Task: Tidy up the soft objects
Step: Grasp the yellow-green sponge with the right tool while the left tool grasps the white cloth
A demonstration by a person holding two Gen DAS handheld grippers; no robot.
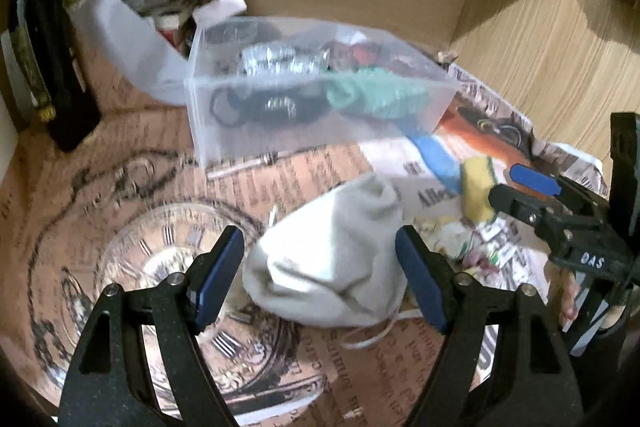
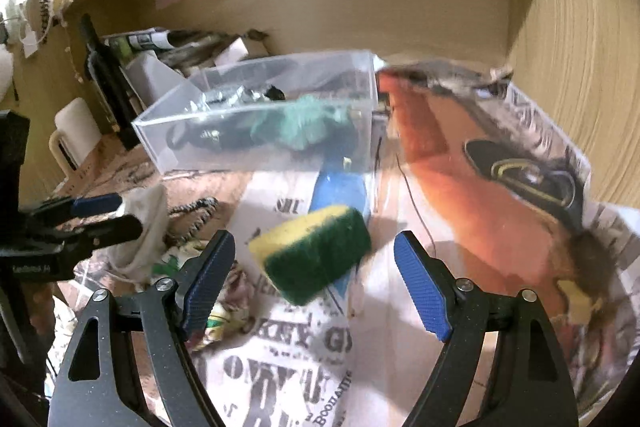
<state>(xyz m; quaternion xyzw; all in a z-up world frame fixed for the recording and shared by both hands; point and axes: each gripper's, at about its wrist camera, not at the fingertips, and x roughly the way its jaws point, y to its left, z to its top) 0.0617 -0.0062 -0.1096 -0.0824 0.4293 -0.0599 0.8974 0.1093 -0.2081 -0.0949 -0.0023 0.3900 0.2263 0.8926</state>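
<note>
Jaws of both grippers stand wide open, holding nothing: left gripper [image 1: 320, 277] straddles the cloth pouch [image 1: 328, 259], right gripper [image 2: 314, 281] the sponge [image 2: 314, 251], both just before the clear box [image 1: 304, 95]. Sponge's long axis runs left-right, green face forward. Risk: motion blur suggests speed; a closing finger may nudge either aside.

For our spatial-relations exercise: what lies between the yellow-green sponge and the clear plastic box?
In the right wrist view, a blue object on the newspaper spans from sponge to clear box.
</note>
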